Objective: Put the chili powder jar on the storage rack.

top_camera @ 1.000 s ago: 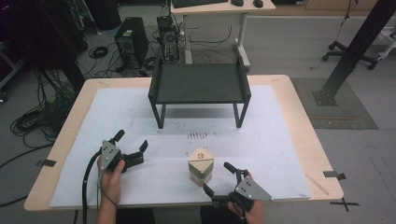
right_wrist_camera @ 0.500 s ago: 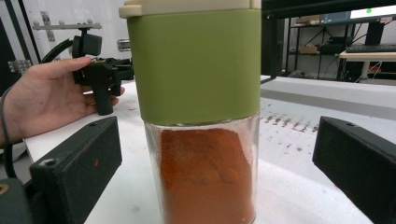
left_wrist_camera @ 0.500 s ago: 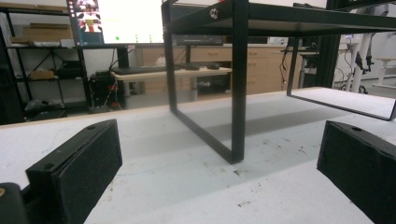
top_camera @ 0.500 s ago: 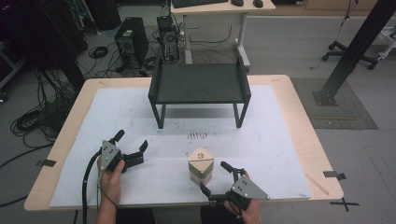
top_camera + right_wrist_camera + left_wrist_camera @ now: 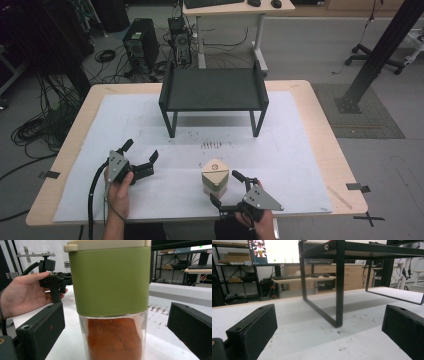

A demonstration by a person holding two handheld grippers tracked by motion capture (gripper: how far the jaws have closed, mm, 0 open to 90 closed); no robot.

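Note:
A jar [image 5: 215, 176] with a cream lid stands on the white sheet near the table's front edge. In the right gripper view the jar [image 5: 110, 285] is close up, with a green band and orange-brown powder behind clear glass. My right gripper [image 5: 224, 187] is open, and its jaws stand on either side of the jar without touching it [image 5: 115, 337]. Off to the left, my left gripper [image 5: 141, 151] is open and holds nothing. It points at the black rack [image 5: 214, 90], whose front leg [image 5: 339, 290] rises ahead of the left gripper [image 5: 328, 340].
The rack stands on thin legs at the middle back of the white sheet [image 5: 300, 145]. Dark specks [image 5: 212, 145] mark the sheet in front of it. The other hand [image 5: 22, 295] and its gripper are seen behind the jar. Cables and computers lie on the floor beyond the table.
My right gripper has slid a little left and forward, so the jar now sits between its open jaws. The left gripper and the jar have stayed put.

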